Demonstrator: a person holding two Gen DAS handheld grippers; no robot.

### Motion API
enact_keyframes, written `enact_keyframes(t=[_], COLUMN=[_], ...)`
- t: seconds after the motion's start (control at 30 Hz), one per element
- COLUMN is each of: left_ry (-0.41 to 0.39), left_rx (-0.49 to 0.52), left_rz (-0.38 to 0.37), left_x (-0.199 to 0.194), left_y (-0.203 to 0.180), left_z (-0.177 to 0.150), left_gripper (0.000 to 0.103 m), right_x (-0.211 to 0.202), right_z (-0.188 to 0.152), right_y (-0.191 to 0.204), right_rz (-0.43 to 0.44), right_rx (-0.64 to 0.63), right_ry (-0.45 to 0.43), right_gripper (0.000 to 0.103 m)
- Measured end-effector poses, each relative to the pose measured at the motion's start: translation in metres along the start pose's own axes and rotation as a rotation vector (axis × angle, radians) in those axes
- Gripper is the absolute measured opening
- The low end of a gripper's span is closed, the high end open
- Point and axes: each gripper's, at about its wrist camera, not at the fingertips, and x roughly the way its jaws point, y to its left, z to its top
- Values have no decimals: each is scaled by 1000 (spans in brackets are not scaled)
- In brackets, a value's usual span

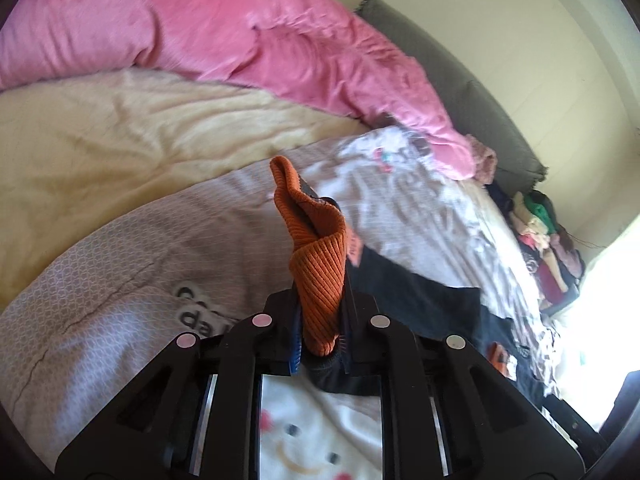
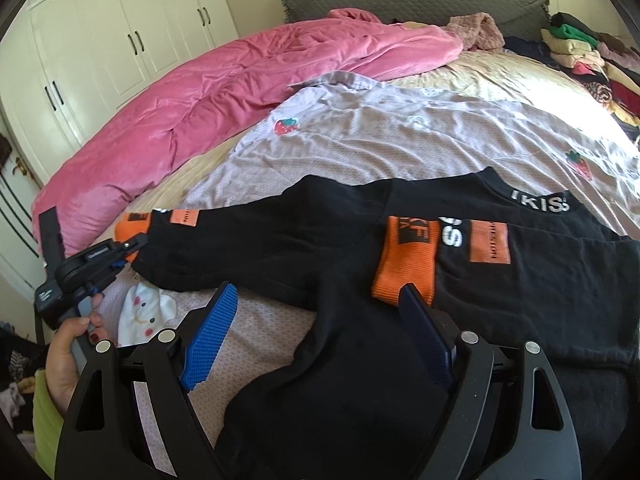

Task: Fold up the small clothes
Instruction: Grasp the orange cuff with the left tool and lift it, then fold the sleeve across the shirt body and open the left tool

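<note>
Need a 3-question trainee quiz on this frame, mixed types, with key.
1. True or false: the left tongs are shut on the orange ribbed cuff of the black sweatshirt.
2. The right tongs are: A open, B shut on cloth.
3. Fill in: the bunched quilt at the bed's far side is ____.

Key: 1 true; 2 A; 3 pink.

Daylight floods in from the right, blowing out the bed's edge point(image 1: 600, 320) to white in the left wrist view. Both fisheye views bow strongly, with dark corners. The pink duvet point(image 1: 200, 28) looks soft and blurred.
</note>
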Motion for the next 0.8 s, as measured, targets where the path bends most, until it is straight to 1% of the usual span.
enact_keyframes(t=[0.1, 0.17, 0.2, 0.33, 0.5, 0.8], left_ry=[-4, 3, 7, 20, 49, 108], left_rx=[19, 14, 22, 98, 162, 273], left_rz=[-51, -118, -134, -186, -219, -250], left_x=[-9, -16, -18, -30, -39, -35], left_y=[-16, -29, -35, -73, -107, -172], left_z=[-2, -6, -7, -18, -33, -62], left_gripper=[8, 8, 8, 8, 8, 8], right_x=[-8, -14, -17, -31, -48, -75], right_z=[0, -1, -1, -5, -12, -21], right_y=[-7, -14, -18, -37, -57, -103], right_rz=[-7, -8, -9, -17, -26, -19], right_rx=[12, 28, 36, 69, 98, 221], right_ry=[-14, -24, -30, -56, -95, -164], right_gripper=[82, 82, 82, 82, 82, 82])
